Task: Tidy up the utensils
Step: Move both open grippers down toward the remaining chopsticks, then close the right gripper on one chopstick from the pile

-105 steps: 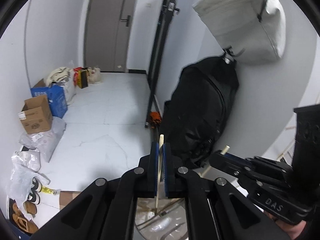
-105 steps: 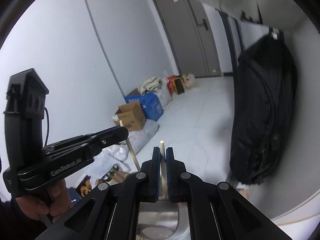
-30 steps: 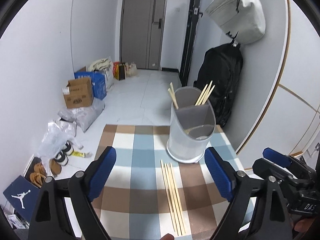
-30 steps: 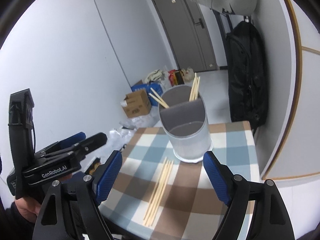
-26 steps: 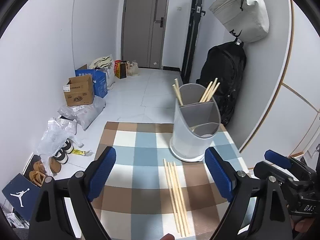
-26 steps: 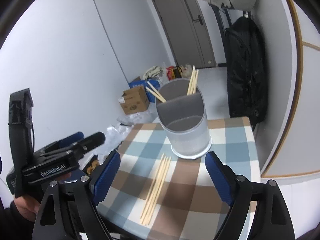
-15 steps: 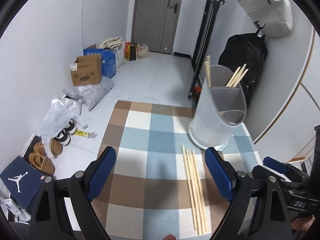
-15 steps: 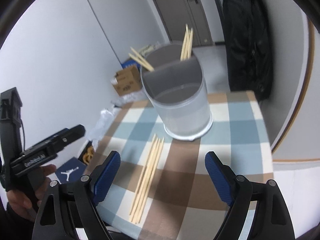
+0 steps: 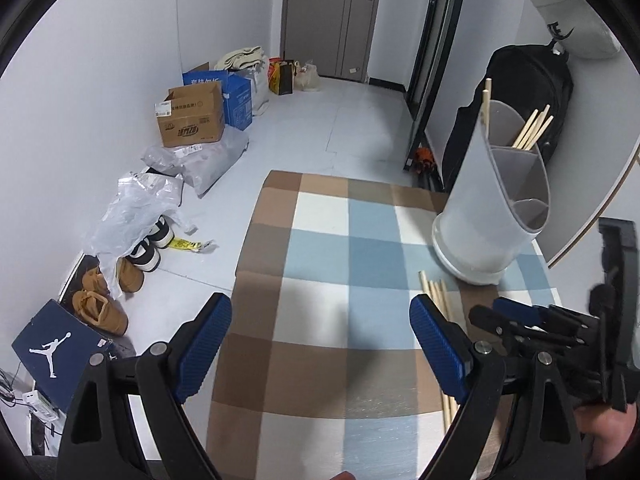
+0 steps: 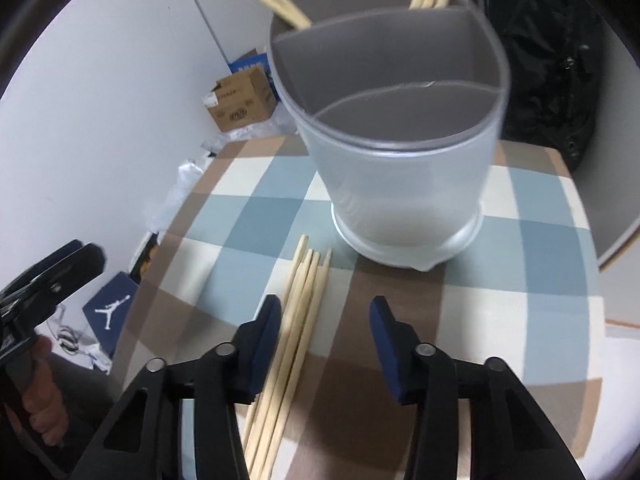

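I have the right gripper (image 10: 323,332) low over the loose chopsticks (image 10: 298,320) lying on the desk (image 10: 520,280) just near of the holder (image 10: 400,184), jaws closing round them but not yet pinching, while the left gripper (image 9: 320,350) hangs spread and empty.

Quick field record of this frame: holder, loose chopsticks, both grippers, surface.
holder: grey divided holder, upright on the checked cloth
in holder: chopsticks in the two back compartments; front compartment looks empty
loose chopsticks: bundle flat on the cloth, tips toward the holder, not touching it
right gripper: over the bundle, jaws closing, chopsticks between them beside the left pad, not yet pinched
left gripper: open, over bare cloth, nothing between the jaws
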Demonstrator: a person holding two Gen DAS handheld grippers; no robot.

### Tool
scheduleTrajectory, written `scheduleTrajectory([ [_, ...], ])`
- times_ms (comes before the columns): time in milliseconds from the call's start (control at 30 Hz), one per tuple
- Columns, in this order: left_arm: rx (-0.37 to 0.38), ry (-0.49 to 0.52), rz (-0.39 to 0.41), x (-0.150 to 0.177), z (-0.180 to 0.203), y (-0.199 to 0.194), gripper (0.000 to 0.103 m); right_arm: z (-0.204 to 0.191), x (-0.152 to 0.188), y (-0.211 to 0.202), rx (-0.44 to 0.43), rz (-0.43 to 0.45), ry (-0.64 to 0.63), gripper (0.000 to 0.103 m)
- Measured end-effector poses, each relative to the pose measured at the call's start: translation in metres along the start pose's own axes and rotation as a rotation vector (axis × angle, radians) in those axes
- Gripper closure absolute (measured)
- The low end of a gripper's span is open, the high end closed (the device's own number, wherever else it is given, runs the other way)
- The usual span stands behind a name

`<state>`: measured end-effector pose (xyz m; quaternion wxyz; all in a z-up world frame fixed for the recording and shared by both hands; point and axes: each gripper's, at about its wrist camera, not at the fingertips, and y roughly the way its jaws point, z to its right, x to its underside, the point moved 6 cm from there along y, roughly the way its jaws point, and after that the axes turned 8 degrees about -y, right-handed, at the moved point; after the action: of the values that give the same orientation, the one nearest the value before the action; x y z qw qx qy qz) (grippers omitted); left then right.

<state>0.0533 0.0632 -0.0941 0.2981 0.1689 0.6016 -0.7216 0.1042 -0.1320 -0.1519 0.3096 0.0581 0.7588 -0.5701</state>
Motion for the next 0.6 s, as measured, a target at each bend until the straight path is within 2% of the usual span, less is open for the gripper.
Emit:
scheduleTrajectory([
  [33,0.002,-0.005,-0.001,-0.001,-0.002,0.0,0.015,0.0,-0.001,0.005,0.008,-0.012,0.005,0.07],
  [133,-0.003,-0.011,-0.004,-0.002,-0.007,0.0,0.015,-0.003,-0.002,0.011,0.023,-0.012,0.003,0.071],
  [233,-0.006,-0.01,0.004,-0.005,-0.009,0.001,0.015,-0.005,-0.004,0.017,0.06,-0.021,-0.025,0.079],
  [300,-0.004,-0.012,0.006,-0.006,-0.01,0.001,0.015,-0.005,-0.005,0.02,0.082,-0.028,-0.035,0.08],
  [433,-0.01,-0.022,-0.005,-0.006,-0.015,0.004,0.015,-0.005,-0.006,0.026,0.126,-0.049,-0.055,0.089],
  [600,-0.009,-0.046,-0.017,-0.008,-0.021,0.005,0.015,-0.008,-0.009,0.033,0.15,-0.06,-0.071,0.089],
])
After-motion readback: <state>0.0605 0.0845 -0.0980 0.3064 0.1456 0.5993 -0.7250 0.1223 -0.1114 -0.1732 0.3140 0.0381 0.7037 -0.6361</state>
